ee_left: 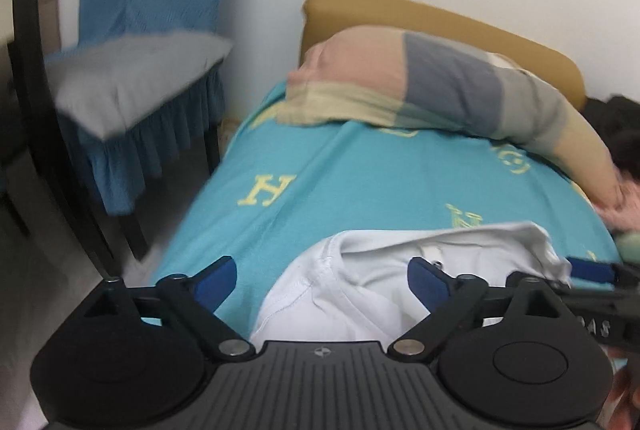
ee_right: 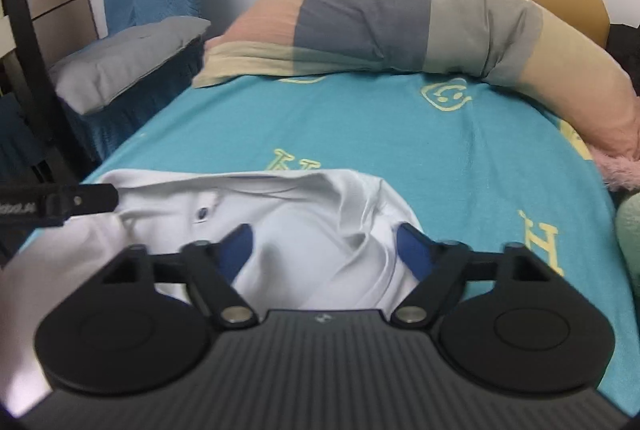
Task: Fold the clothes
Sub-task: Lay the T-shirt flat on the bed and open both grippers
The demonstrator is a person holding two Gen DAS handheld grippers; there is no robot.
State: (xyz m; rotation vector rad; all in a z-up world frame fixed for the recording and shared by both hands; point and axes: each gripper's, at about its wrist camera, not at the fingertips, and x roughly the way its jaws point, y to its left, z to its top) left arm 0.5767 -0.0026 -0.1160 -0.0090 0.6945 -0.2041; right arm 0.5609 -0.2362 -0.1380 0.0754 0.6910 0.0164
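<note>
Left gripper [ee_left: 322, 280]: matte black body, ribbed dark-grey centre plate with a small round emblem, a round black housing either side. Black link arms pivoted on silver screw heads; smaller dark screws sat near the fingers [ee_left: 214, 280], which had blue pads.

Right gripper [ee_right: 326, 250]: same build, with ribbed plate, emblem, twin round housings, silver pivots and blue-padded fingers [ee_right: 236, 248]. White lettering ran along the side of each gripper, partly cut off. A patch of skin showed at the left view's lower right corner.

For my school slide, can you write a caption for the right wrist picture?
Open right gripper poised over a white polo shirt on a teal bedsheet.
</note>
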